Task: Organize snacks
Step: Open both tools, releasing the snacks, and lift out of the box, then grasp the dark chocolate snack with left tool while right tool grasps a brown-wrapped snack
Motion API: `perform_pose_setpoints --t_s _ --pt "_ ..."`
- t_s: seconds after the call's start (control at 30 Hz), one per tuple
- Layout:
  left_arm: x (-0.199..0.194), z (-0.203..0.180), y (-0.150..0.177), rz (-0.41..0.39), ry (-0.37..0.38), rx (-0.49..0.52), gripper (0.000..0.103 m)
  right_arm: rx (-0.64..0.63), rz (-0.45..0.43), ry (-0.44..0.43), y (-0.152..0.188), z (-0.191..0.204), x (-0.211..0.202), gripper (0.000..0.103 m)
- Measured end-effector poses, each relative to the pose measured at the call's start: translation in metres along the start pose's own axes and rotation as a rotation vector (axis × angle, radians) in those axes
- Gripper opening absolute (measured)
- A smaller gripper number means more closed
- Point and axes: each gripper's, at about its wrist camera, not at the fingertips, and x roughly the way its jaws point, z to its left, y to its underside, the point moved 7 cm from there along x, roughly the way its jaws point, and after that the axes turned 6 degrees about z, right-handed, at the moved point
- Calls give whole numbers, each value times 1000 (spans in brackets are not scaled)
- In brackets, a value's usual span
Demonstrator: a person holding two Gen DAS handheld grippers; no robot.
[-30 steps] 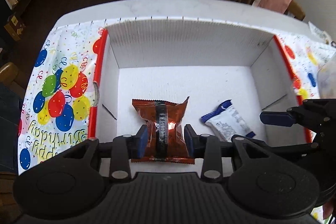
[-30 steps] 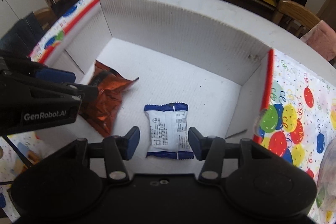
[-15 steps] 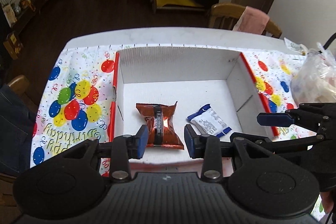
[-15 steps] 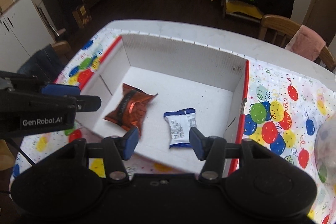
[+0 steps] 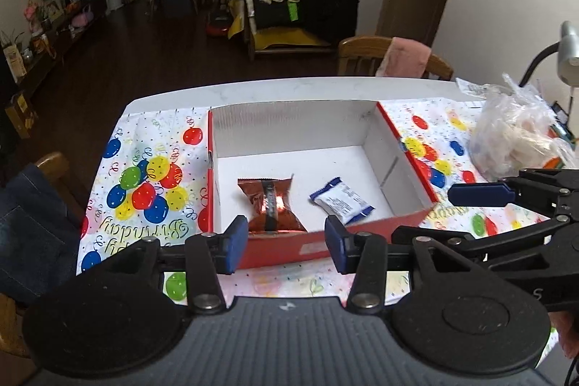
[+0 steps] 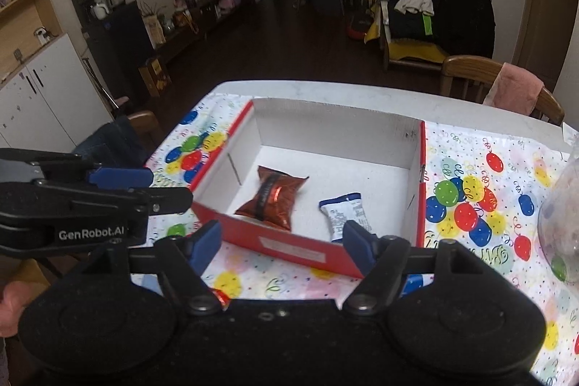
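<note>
A red cardboard box (image 5: 318, 243) (image 6: 289, 246) with a white inside stands on the balloon tablecloth. Two snacks lie flat on its floor: a shiny brown packet (image 5: 270, 205) (image 6: 273, 199) on the left and a white-and-blue packet (image 5: 340, 199) (image 6: 345, 214) on the right. My left gripper (image 5: 286, 243) hovers above the box's near wall, its jaws opening with nothing between them. My right gripper (image 6: 282, 246) hangs over the same near wall, jaws also opening and empty. Each gripper shows at the side of the other's view.
A clear plastic bag (image 5: 521, 129) with more snacks sits on the table to the right of the box. Small wrappers (image 6: 220, 295) peek out under my right gripper. Wooden chairs (image 5: 391, 58) stand at the table's far side, one with a pink cloth.
Both grippers pulled up and back out of the box, leaving the brown packet and the white-and-blue packet on its floor. Both pairs of jaws have widened, the right more.
</note>
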Motion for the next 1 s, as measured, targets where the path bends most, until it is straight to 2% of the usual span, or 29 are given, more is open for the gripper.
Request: perform_pose_setpoints --t_s 0.1,0.27,0.47,0.63,0.87,1.0 --pt "-13 -1 8 -17 7 6 47 0 -15 1 7 8 -8 77" --pt "-32 2 21 -52 22 0 62 22 -43 -20 20 14 -22 82" --pt "-53 6 37 -95 20 17 63 35 -77 -31 36 22 -35 87" --pt "-67 15 54 -134 3 3 72 22 -102 -39 54 31 -45 92" --pt "-74 27 80 -148 -31 -12 84 30 -117 -47 75 40 -47 102" --pt "-68 29 96 -113 -19 -29 86 23 -123 -36 91 42 -45 103"
